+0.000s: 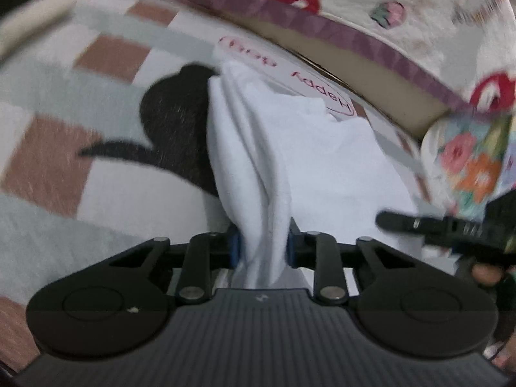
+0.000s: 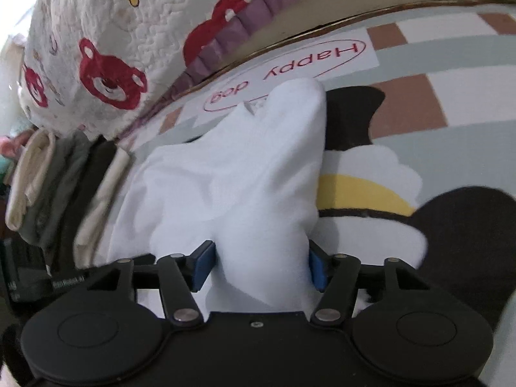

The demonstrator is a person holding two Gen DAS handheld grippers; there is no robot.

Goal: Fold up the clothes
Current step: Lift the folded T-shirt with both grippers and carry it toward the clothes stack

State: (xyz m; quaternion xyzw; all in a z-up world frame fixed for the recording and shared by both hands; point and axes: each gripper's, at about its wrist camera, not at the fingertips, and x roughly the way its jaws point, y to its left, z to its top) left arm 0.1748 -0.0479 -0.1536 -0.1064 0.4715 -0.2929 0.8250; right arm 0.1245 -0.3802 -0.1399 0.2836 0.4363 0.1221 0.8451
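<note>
A checked mat (image 1: 64, 103) in grey, white and brown squares is spread across both views, printed with a black cartoon shape (image 1: 174, 122) and a red oval reading "Happy dog" (image 2: 283, 74). Along its far edge, from ten to two o'clock in the left wrist view, a cream quilt (image 1: 403, 32) with red bear faces and a purple frilled border is draped.

A white garment (image 1: 309, 161) is laid over the middle of the mat, just below the red oval, its near end gathered into folds that rise toward each camera. In the right wrist view the same garment (image 2: 232, 174) is seen bunched at centre, partly covering the black shape.

At eight to nine o'clock in the right wrist view, a row of folded clothes (image 2: 48, 180) in cream, grey and black is stacked beside the quilt.

The left gripper (image 1: 262, 246) is closed narrowly on a bunched fold of the garment, the cloth pinched between the blue pads (image 1: 234, 246). The right gripper (image 2: 262, 266) is held wider, with a thick fold of the garment between its blue pads (image 2: 203, 264), pressing against both.
</note>
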